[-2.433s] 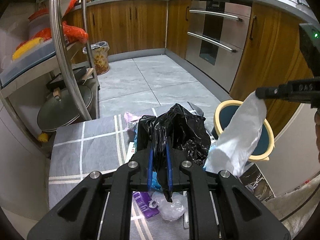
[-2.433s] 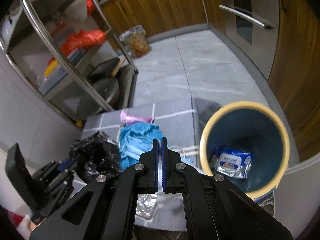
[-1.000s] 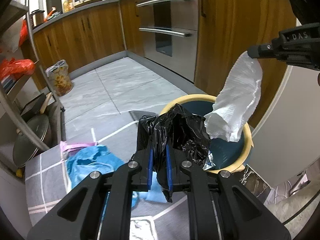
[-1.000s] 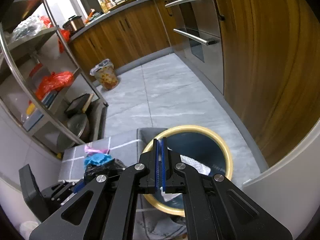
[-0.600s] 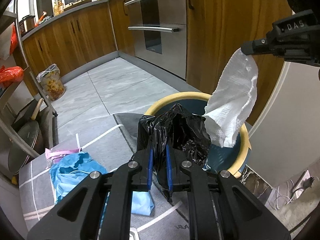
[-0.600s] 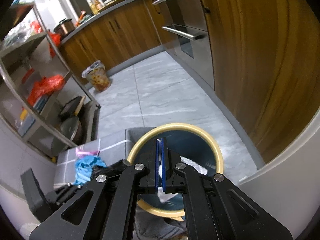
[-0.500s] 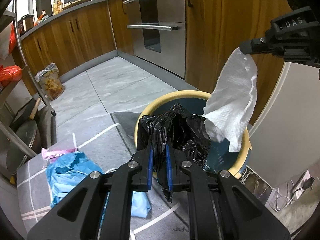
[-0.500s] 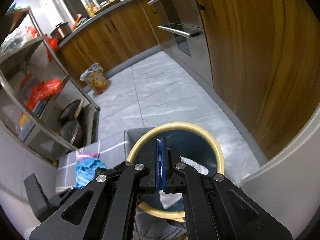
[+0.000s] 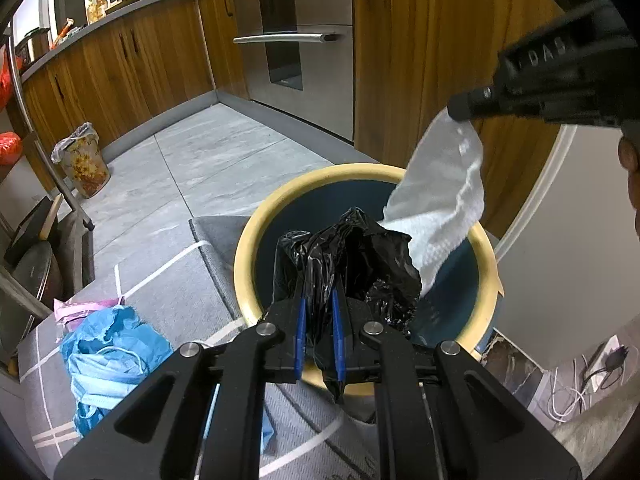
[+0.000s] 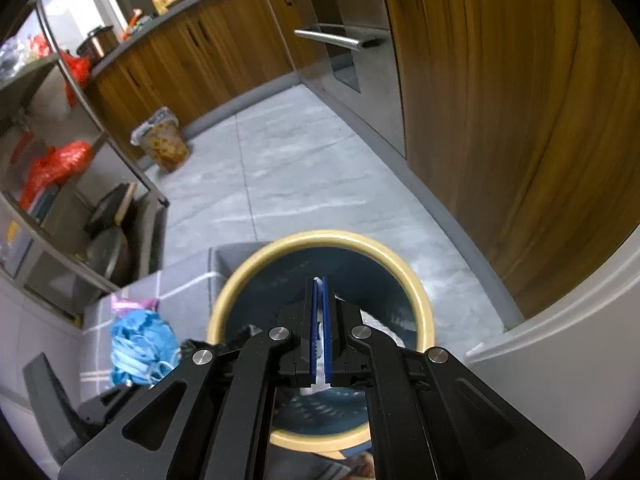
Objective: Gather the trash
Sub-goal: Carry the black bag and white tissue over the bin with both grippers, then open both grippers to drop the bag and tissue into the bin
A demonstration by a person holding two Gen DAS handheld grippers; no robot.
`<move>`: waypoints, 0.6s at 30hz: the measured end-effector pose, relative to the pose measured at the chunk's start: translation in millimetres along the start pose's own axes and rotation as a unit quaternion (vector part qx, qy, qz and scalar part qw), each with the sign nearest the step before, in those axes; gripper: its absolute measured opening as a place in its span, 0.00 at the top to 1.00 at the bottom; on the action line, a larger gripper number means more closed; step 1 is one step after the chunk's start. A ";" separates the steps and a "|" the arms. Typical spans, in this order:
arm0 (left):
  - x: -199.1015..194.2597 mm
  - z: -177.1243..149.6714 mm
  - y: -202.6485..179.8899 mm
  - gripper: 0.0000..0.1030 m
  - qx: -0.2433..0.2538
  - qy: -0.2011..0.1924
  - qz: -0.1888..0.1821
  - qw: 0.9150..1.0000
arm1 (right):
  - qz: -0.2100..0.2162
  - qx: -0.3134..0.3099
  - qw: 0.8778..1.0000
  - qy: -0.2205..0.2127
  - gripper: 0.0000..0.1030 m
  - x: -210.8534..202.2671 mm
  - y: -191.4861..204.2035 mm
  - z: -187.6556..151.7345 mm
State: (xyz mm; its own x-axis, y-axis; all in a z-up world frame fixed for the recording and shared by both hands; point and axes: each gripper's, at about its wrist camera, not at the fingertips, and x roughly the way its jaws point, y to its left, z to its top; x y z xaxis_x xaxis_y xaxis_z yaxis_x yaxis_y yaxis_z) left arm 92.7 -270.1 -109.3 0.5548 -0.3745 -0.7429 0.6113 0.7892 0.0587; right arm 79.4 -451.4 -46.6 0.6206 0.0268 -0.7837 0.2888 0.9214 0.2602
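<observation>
Crinkled, glossy black plastic bag (image 9: 352,256) is being pinched between the blue pads of the left gripper (image 9: 319,320), whose fingers are standing only a narrow gap apart with the film bunched between them; the bag's loose end is drooping below the pads. It is being held over the near rim of a round waste bin (image 9: 245,264) with a thick cream-yellow lip and a smooth dark blue inside. A white paper towel (image 9: 440,196), soft and faintly embossed, is being gripped at its top by the right gripper (image 10: 319,332), whose fingers are pressed nearly together on the sheet; the towel is hanging down over the far right part of the bin's opening, its lower edge lying just beside the bag. Left of the bin, on a grey mat (image 9: 172,280) crossed by white lines, a crumpled blue heap of disposable face masks (image 9: 108,352) is lying, with a pink wrapper (image 9: 86,306) just beyond it.
</observation>
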 end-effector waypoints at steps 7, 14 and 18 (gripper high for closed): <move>15.4 2.4 1.1 0.89 -0.012 0.010 -0.007 1.000 | -0.007 -0.004 1.000 0.015 0.96 10.5 -0.1 -1.9; 26.2 0.6 2.2 0.87 -0.026 0.026 -0.016 0.999 | -0.018 -0.013 1.000 0.021 0.96 12.8 0.4 -2.5; 25.2 1.0 0.4 0.79 -0.026 0.023 -0.017 0.999 | -0.019 -0.016 1.000 0.020 0.87 10.6 2.7 -2.2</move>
State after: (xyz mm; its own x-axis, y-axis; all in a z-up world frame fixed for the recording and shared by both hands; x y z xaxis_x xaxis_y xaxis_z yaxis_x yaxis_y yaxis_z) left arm 107.6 -279.6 -127.4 0.5066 -0.3791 -0.7744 0.5990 0.8008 -0.0001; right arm 85.2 -447.8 -55.5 0.5806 0.0065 -0.8142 0.2880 0.9337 0.2128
